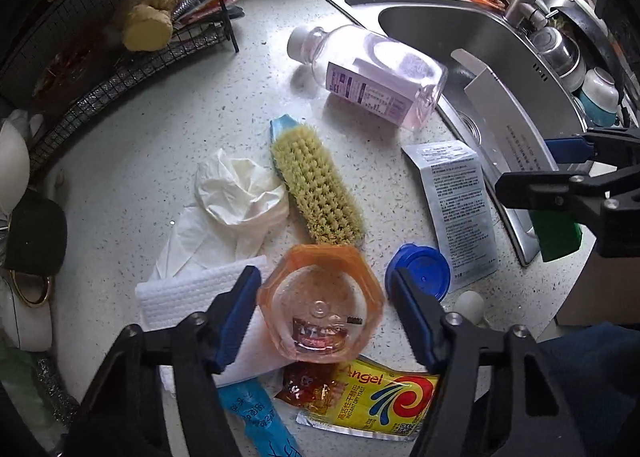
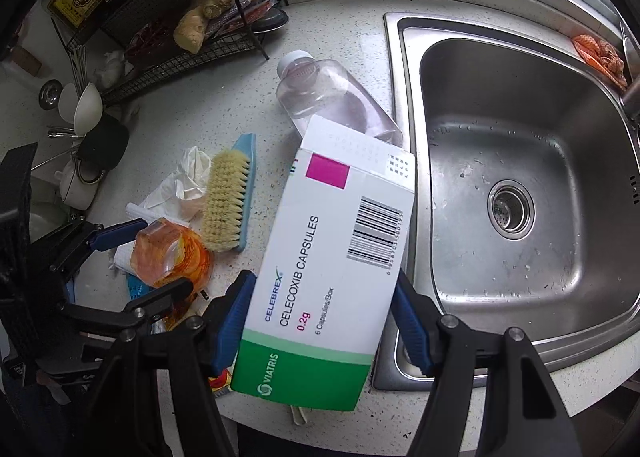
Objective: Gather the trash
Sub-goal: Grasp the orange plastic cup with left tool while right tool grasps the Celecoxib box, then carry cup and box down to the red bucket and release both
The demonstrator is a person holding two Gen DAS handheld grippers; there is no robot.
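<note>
The right gripper (image 2: 322, 321) pinches a Celebrex capsule box (image 2: 332, 257) beside the sink rim (image 2: 400, 97). Left of the sink, the left gripper (image 1: 322, 315) straddles an orange plastic jar (image 1: 322, 303), pads apart from it. Only the left view shows the Angel yeast packet (image 1: 376, 401).

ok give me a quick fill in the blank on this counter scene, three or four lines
1. The right gripper is shut on a white and green medicine ____.
2. The orange jar stands between the blue pads of the ____ gripper.
3. The clear bottle with the white cap lies on its ____.
4. The scrub brush lies with its ____ facing up.

Missing words: box; left; side; bristles
</note>
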